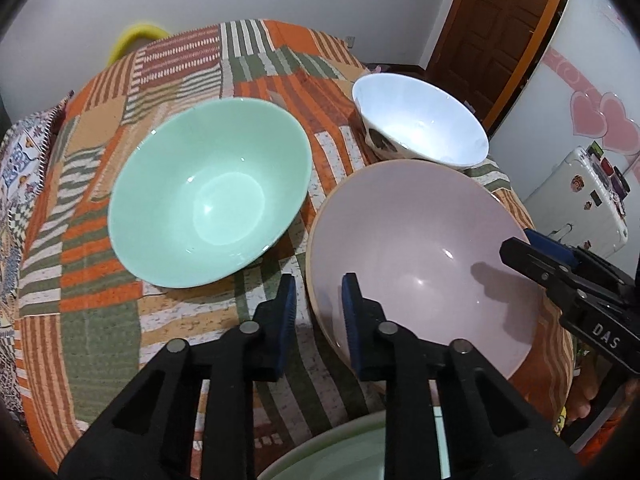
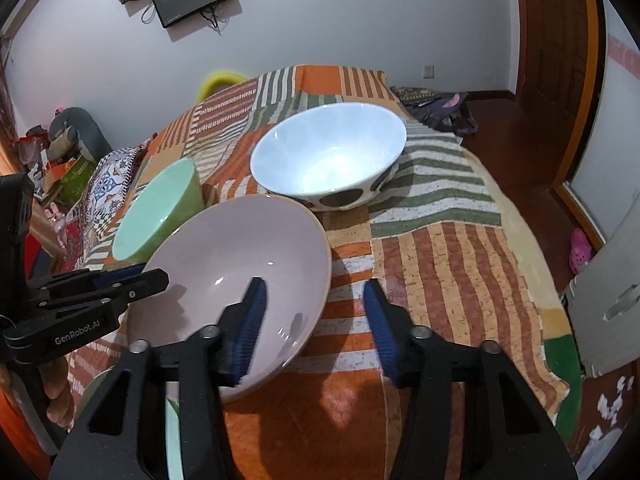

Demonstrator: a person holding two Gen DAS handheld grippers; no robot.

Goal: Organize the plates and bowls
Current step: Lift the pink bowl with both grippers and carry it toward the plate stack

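Observation:
A pink bowl (image 1: 424,264) sits on the patchwork tablecloth (image 1: 168,320), also in the right wrist view (image 2: 240,256). My left gripper (image 1: 318,312) is open, its fingers straddling the bowl's near-left rim, with a gap to the rim on both sides. My right gripper (image 2: 314,316) is open, straddling the bowl's right rim; it also shows in the left wrist view (image 1: 560,276). A green bowl (image 1: 208,196) stands left of the pink one (image 2: 156,216). A white bowl with dark spots (image 1: 420,128) stands behind (image 2: 328,156).
A pale green plate rim (image 1: 340,456) lies under my left gripper at the table's near edge. A white suitcase (image 1: 580,204) and a wooden door (image 1: 504,20) are to the right. A yellow chair back (image 1: 136,40) is behind the table.

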